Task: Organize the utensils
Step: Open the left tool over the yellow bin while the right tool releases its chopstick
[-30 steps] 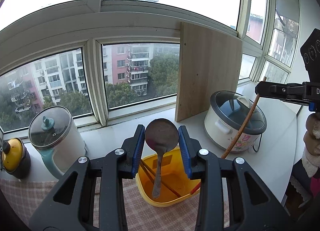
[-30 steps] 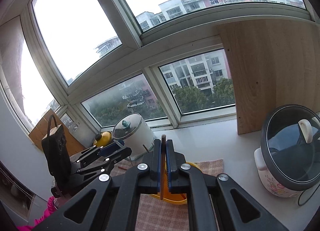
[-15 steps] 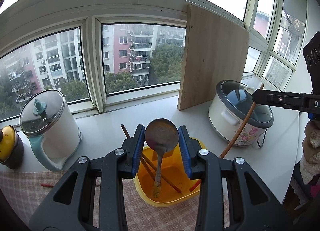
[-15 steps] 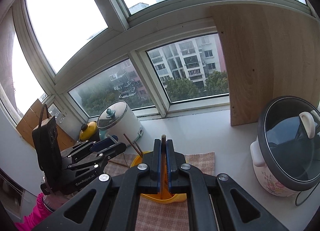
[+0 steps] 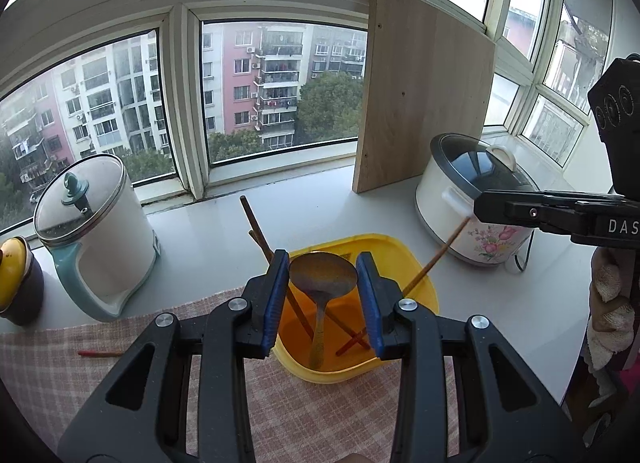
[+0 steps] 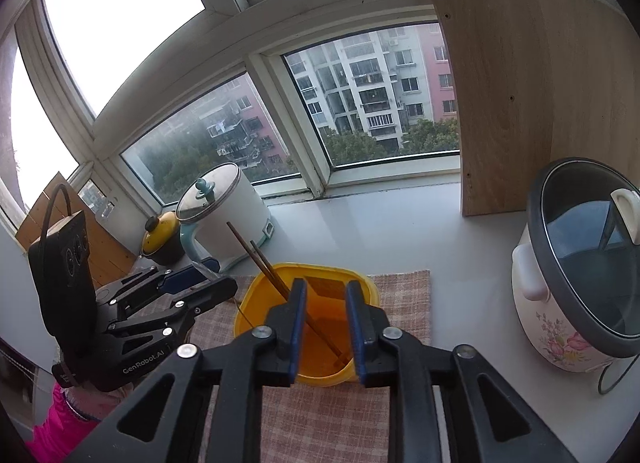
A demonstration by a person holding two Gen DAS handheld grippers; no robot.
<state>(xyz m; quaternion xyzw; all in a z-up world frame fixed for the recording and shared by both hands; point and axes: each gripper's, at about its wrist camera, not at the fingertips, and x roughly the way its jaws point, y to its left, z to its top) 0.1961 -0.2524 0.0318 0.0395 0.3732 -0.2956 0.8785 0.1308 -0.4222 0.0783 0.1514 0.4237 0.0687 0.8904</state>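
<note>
My left gripper (image 5: 323,283) is shut on the bowl of a metal spoon (image 5: 322,275). The spoon's handle hangs down into a yellow container (image 5: 416,269) on a checked cloth. Several brown chopsticks (image 5: 262,237) stand slanted in that container. My right gripper (image 6: 325,303) hovers over the same container (image 6: 244,303), and its jaws are opening with nothing pressed between the pads. One chopstick (image 5: 436,259) leans from the container up towards the right gripper's tip (image 5: 480,205). A red chopstick (image 5: 100,353) lies loose on the cloth to the left.
A white kettle with a glass lid (image 5: 92,231) and a yellow-lidded pot (image 5: 12,275) stand at the left. A flowered rice cooker (image 5: 472,215) and a leaning wooden board (image 5: 424,103) are at the right, by the window. A gloved hand (image 5: 608,303) holds the right gripper.
Both grippers have sunk closer to the yellow container. The right gripper, which was shut on a chopstick, has opened, and the chopstick now leans in the container.
</note>
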